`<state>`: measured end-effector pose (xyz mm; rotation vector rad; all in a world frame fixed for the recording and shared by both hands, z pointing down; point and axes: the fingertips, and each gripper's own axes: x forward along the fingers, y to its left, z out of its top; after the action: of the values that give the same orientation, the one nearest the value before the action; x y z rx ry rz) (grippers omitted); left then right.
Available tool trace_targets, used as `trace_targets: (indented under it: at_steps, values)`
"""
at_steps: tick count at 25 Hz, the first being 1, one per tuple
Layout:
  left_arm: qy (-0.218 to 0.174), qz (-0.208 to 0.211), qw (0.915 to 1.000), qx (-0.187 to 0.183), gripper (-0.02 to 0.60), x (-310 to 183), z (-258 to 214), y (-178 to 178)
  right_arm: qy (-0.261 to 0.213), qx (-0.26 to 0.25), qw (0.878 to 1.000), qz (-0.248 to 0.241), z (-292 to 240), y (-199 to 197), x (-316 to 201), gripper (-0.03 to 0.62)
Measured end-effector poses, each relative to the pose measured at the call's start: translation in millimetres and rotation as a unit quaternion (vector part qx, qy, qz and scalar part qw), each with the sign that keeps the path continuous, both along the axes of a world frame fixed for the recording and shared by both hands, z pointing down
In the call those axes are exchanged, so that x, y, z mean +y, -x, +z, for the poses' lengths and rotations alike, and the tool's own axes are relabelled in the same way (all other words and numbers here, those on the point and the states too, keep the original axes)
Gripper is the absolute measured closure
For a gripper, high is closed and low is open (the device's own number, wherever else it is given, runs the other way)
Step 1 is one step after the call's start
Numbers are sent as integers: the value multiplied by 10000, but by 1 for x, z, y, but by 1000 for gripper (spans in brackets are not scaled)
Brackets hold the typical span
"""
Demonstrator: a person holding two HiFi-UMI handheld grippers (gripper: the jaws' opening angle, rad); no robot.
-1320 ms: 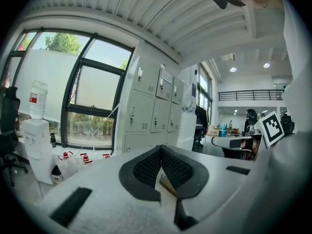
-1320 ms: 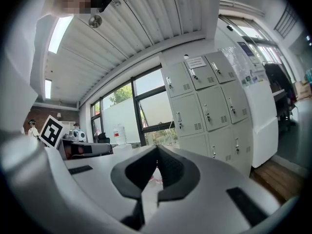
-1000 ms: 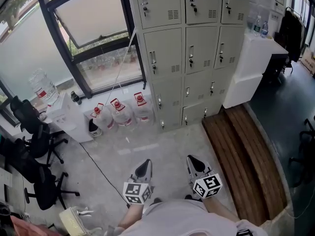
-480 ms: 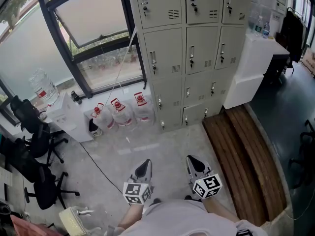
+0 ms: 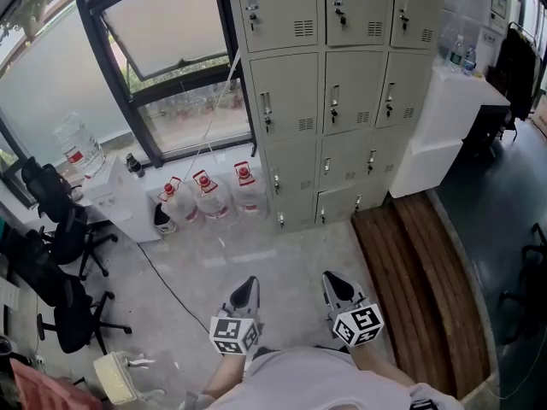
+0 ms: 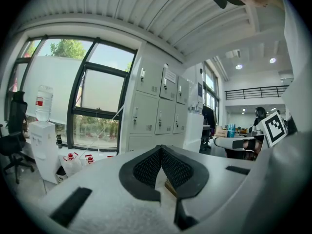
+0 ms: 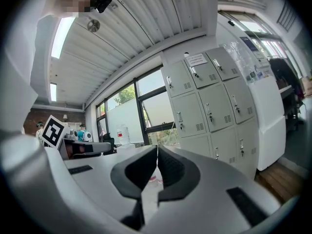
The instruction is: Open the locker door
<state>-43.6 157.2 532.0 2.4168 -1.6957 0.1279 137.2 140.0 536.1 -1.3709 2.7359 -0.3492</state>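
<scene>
While the left gripper and right gripper sit closed and empty, the pale grey sheet-metal locker doors stand well ahead of them; likely stiff yet light, one should swing if pulled by its small latch handle.

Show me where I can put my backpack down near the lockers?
The concrete floor in front of the lockers is bare, between the water jugs and the wooden step. The step is bare too. The left is crowded: office chairs, a cable across the floor, the jugs.
</scene>
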Motion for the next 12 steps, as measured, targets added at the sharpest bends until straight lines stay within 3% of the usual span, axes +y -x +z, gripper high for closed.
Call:
trace_targets:
  at_steps: [12]
  values:
    - [40,-292,9996,1,579,-36,12,-30,96,80,9995,-305,15,-33,-43,580]
